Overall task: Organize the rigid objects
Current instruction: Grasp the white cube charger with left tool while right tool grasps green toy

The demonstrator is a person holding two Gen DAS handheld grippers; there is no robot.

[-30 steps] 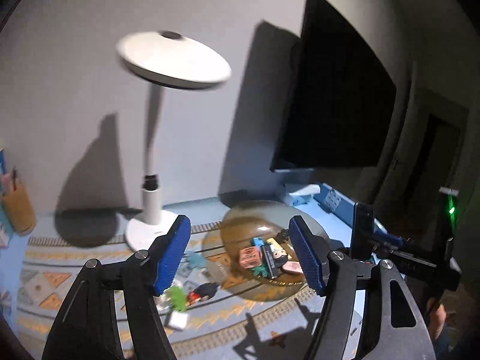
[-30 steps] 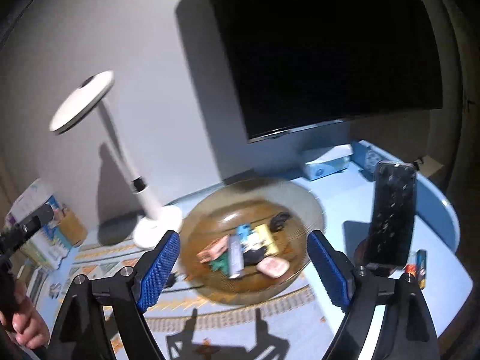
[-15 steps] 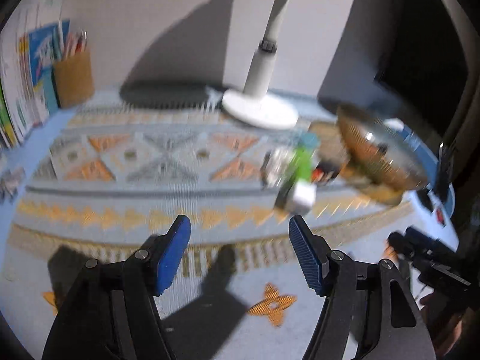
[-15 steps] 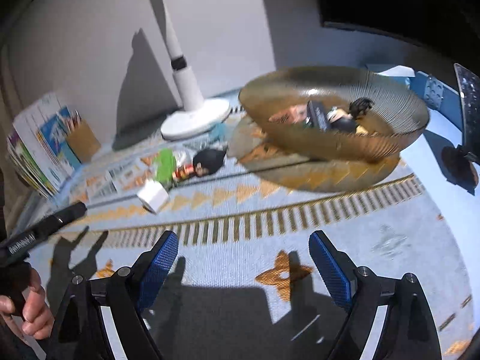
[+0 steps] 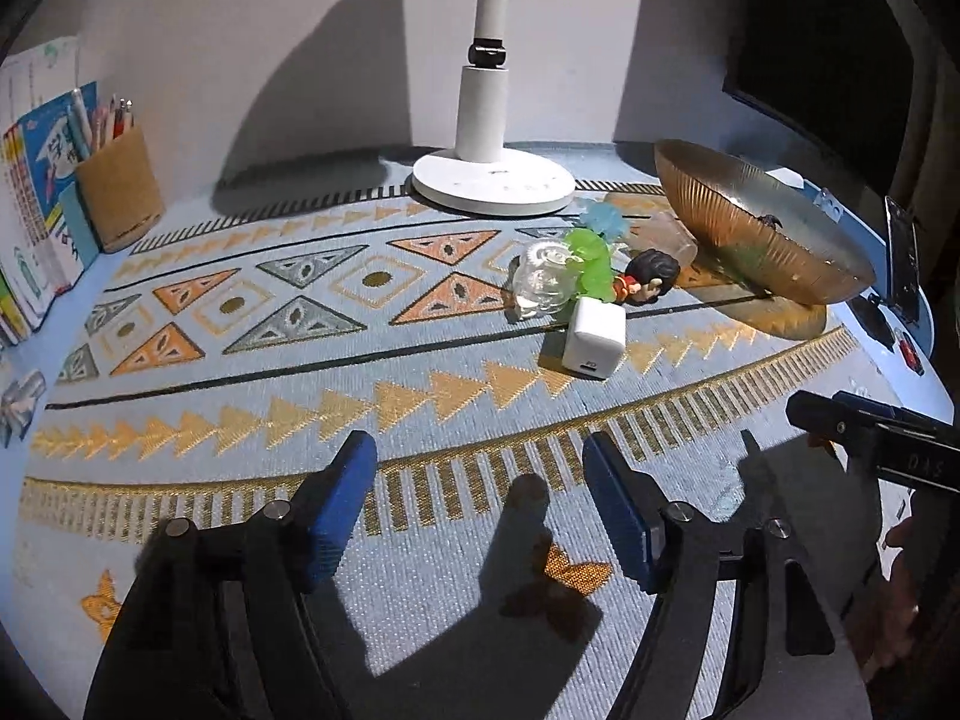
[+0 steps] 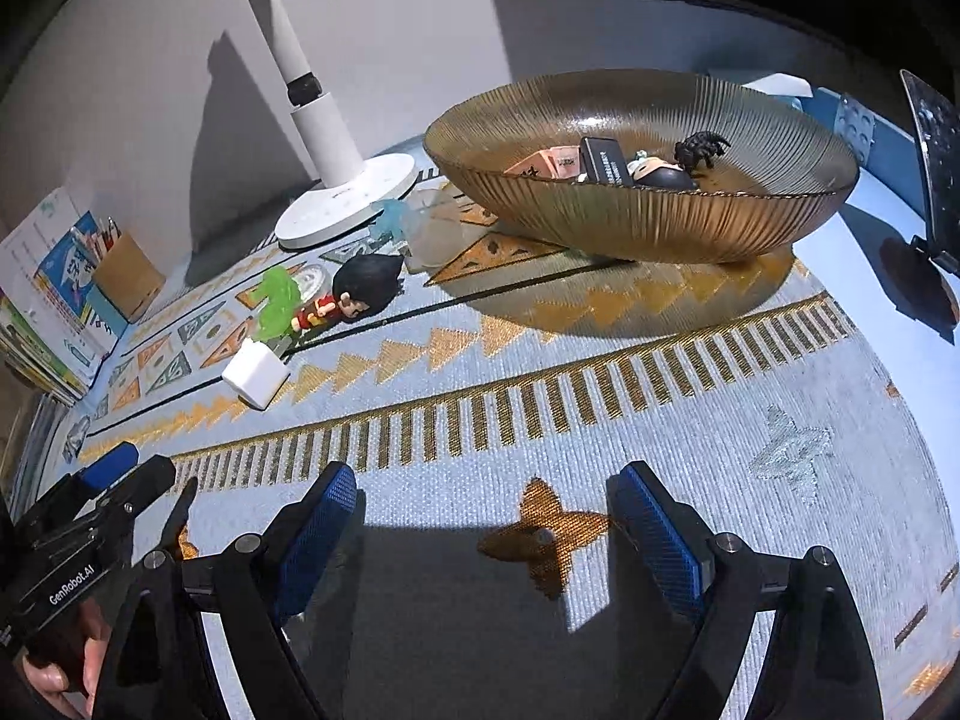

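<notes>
Tongs on both sides have dropped from facing the wall and the lamp head to angling down over the patterned mat (image 5: 252,360) on the worktop, so the loose pieces are now ahead of me rather than below the view. My left tongs (image 5: 477,480) are opening with nothing between the blue pads; my right tongs (image 6: 480,516) stand wide and empty too. That puts me at the start of a pick, I judge, not in the middle of one.

Pieces still to sort lie in a small cluster on the mat: a white cube charger (image 5: 594,339) nearest me, a clear ridged piece (image 5: 543,285) and a green translucent toy (image 5: 591,264) touching behind it, a dark-haired figurine (image 5: 651,276) lying on its side, and a pale blue toy (image 5: 603,219) by the lamp base (image 5: 492,180). The amber ribbed bowl (image 6: 636,216) just right of them already holds several small items.

Crowding is the main obstacle: the cluster pieces touch, so closing on one may nudge the others. The lamp base sits close behind, and a phone on a stand (image 6: 936,150) rises beyond the bowl.
</notes>
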